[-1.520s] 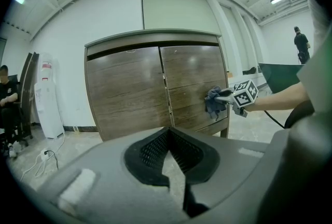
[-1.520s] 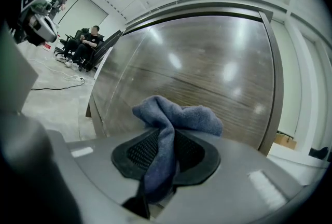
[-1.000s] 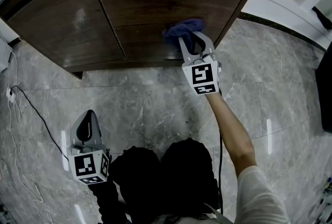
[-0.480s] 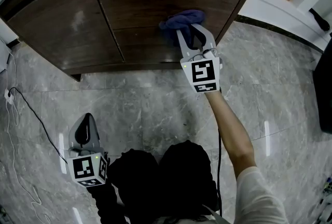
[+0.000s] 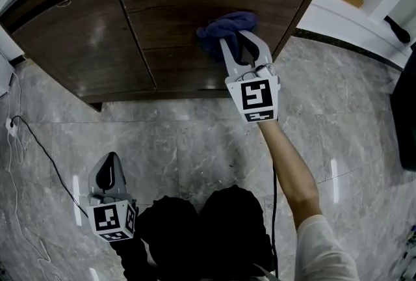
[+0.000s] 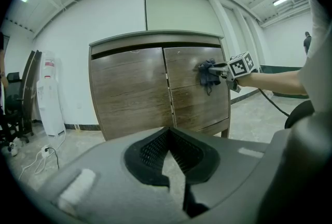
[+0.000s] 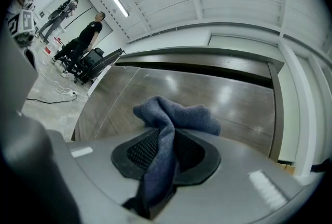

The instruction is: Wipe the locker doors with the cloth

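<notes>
We have the cloth pinched in the right gripper, whose jaws are clamped on a fold of it. A blue bunch sticks out past the tips while a tail hangs back between the pads. That bunch is pushed flat against the right-hand locker door, in its upper half and toward its right edge, close to the locker's right corner post. We judge that the grip is taken low on the cloth so that soft fabric, not the hard jaw tips, meets the wood. The arm reaches out nearly straight, which lets us lean some pressure into the panel.

The left gripper has its jaws pressed together on nothing. It hangs low over the marble floor, well apart from the locker (it has no part in this stroke, so we hold it out of the way).

The left-hand door shows pale smudges and has no cloth near it. From how things lie, we reckon the wiping is under way on the right door, with the left door and the lower parts yet to be covered.
</notes>
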### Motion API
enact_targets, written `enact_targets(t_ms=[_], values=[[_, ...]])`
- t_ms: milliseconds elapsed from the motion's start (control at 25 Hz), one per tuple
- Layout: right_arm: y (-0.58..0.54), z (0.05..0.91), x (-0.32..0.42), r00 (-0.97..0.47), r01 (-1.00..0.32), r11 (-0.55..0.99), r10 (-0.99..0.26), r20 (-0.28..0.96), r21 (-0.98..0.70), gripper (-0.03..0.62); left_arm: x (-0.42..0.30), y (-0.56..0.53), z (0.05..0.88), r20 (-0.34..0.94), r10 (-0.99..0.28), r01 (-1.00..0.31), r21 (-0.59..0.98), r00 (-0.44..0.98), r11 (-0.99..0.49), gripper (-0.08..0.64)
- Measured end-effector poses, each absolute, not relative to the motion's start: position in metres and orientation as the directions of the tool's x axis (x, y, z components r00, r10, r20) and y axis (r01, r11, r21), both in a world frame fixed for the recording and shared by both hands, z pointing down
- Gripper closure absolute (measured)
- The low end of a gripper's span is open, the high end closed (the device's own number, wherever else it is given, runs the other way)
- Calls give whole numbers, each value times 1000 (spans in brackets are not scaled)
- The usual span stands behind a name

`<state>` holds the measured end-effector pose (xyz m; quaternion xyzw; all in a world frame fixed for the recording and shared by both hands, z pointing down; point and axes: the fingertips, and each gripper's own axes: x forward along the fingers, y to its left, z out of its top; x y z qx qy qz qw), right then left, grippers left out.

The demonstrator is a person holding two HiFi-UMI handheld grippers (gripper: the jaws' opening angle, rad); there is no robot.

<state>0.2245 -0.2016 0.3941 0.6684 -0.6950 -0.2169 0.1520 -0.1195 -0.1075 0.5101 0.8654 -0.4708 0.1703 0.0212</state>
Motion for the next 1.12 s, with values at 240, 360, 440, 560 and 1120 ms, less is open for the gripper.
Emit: enact_targets(t_ms=[240, 360, 440, 560, 1120], values=[[-205, 371, 219, -77, -854, 12, -992, -104, 521, 499, -119, -107, 511, 315, -808, -823, -121, 498, -554, 560], [-205, 359, 217, -83, -852, 9, -989, -119, 523, 499, -117, -108, 512, 316, -806, -823, -119, 500, -556, 560], [-206, 351, 215, -88, -852, 6, -987, -132, 524, 499, -118, -108, 512, 315, -807, -823, -117, 500, -556, 560], [-207, 339, 212, -94, -848, 2, -985, -148, 530, 497, -119, -108, 512, 316, -808, -825, -115, 498, -553, 560], [-216, 296, 194, -125, -832, -7, -972, -199, 555, 497, -120, -109, 514, 314, -807, -826, -108, 500, -554, 559]])
